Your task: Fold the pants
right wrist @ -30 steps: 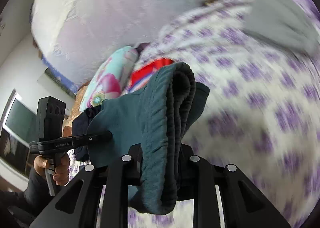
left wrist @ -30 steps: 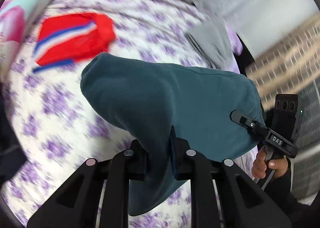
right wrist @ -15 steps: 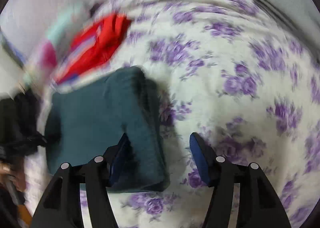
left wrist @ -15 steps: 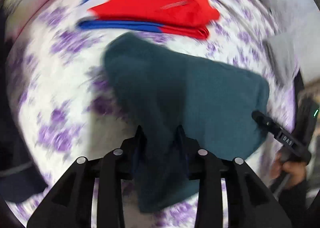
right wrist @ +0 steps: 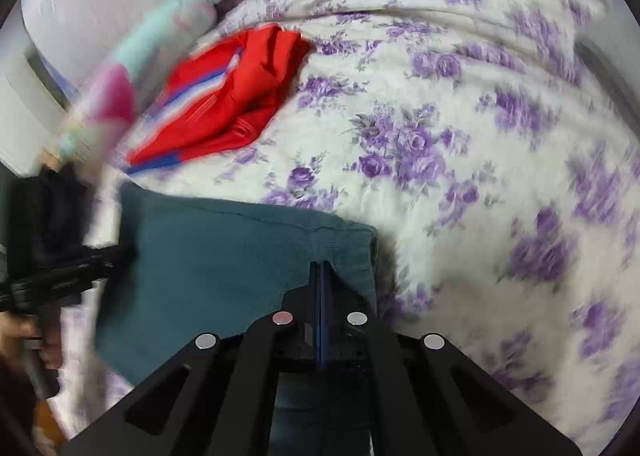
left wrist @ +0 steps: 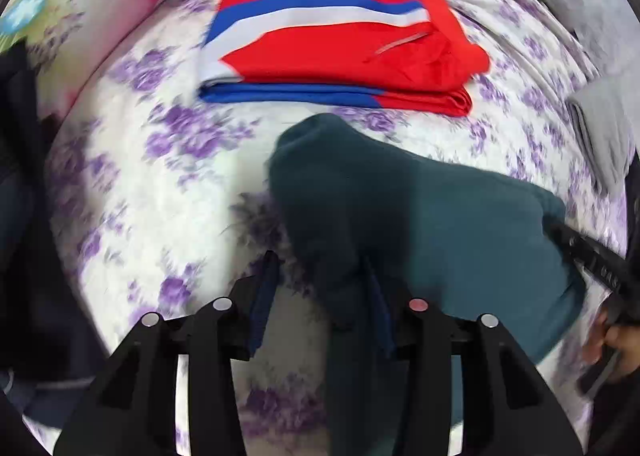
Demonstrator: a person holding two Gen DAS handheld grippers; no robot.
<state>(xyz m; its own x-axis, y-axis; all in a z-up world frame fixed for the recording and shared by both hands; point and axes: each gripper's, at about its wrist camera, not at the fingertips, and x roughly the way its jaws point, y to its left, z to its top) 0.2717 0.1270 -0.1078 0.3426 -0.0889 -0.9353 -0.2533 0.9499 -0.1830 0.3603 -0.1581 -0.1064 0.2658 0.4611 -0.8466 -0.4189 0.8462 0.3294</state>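
Teal pants (left wrist: 460,240), folded into a compact bundle, lie on the floral bedsheet (left wrist: 168,175), lower centre of the left wrist view and lower left of the right wrist view.

Left gripper (left wrist: 320,288): jaws wide, a fold of teal cloth between them, not pinched.

Right gripper (right wrist: 320,280): jaws pressed together, nothing visibly caught; tips sit over the bundle's right edge.

Risks:
- Loose fold may snag on the left jaws on withdrawal and drag the top layer open.
- Right tips could nudge the edge and skew the stack.
- Red striped garment (left wrist: 340,39) lies near, upper centre; a shove could push the bundle against it.
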